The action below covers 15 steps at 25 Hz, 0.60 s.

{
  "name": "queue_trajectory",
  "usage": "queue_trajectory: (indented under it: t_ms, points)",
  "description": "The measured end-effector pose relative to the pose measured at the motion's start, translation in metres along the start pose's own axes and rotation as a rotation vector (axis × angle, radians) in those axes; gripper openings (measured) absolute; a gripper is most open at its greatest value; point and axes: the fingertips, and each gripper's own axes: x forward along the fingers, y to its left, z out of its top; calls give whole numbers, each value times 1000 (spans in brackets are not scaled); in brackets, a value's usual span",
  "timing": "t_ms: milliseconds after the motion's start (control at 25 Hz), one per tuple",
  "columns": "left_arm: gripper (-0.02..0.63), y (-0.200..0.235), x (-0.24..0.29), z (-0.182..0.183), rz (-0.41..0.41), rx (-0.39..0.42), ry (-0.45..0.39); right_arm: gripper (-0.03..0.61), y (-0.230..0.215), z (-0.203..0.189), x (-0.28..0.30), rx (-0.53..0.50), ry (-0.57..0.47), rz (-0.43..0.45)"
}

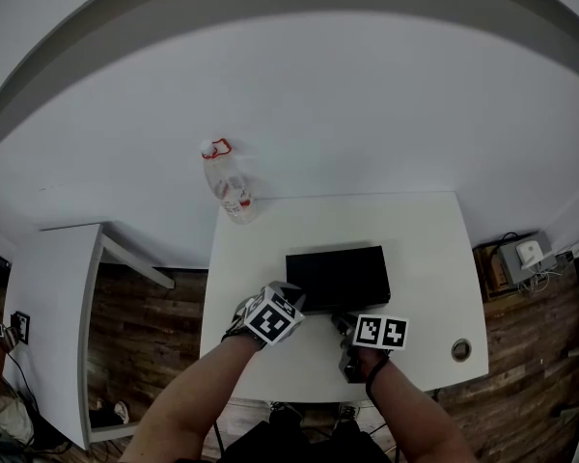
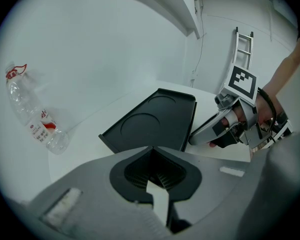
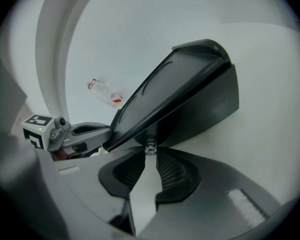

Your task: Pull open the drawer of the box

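Between the tips of your right claw (image 3: 150, 153), the box (image 3: 185, 79) drawer's clear knob (image 3: 150, 146) is pinched. Your left claw (image 2: 151, 154) is closed, empty, box just ahead. The grasp looks made; next, pull straight back.

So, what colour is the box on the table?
The box is black; the head view shows it best.

Box (image 1: 338, 278) on table (image 1: 425, 258), centre, toward front edge. Water bottle (image 1: 227, 186) lying at table's far left corner, well apart from box. Left gripper (image 1: 291, 295) at box's near left corner. Right gripper (image 1: 344, 322) before box's front, drawer knob (image 3: 150, 147) between its jaws. Second table (image 1: 53, 297) off left, apart.
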Motion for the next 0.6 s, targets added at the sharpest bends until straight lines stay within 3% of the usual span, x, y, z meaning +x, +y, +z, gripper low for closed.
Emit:
queue_trajectory:
  t_ms: [600]
  points:
    - [5, 1, 1, 0, -2, -16, 5, 72, -1, -9, -5, 3, 12, -4]
